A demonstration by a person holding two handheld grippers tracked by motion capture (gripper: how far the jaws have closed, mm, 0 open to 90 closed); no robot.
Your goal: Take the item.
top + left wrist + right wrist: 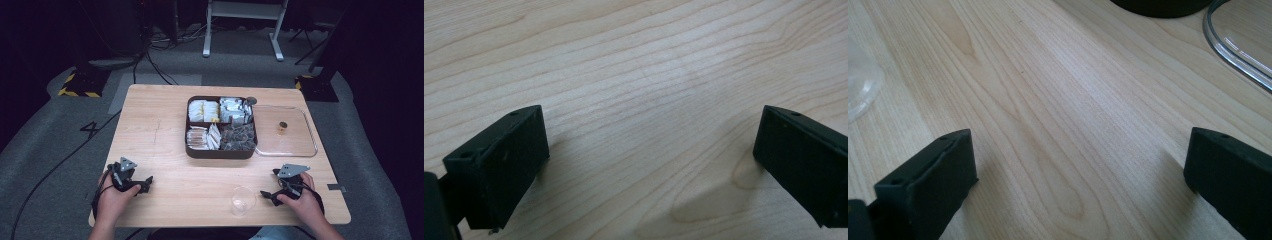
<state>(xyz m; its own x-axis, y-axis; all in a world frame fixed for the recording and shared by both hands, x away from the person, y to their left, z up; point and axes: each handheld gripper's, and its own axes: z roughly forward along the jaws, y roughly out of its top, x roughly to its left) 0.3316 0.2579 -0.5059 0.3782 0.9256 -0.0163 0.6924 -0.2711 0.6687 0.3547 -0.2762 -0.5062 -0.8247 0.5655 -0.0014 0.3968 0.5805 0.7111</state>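
Observation:
A dark four-part box stands mid-table with white, yellow and silver packets and dark pieces in its compartments. Its clear lid lies to the right, knob up. A clear plastic cup sits near the front edge. My left gripper rests at the front left, open over bare wood. My right gripper rests at the front right, just right of the cup, open with nothing between its jaws. The cup's rim, the box and the lid's edge show in the right gripper view.
The wooden table has bare wood on its left half and along the front between my hands. Dark floor with cables and a white frame lie beyond the far edge.

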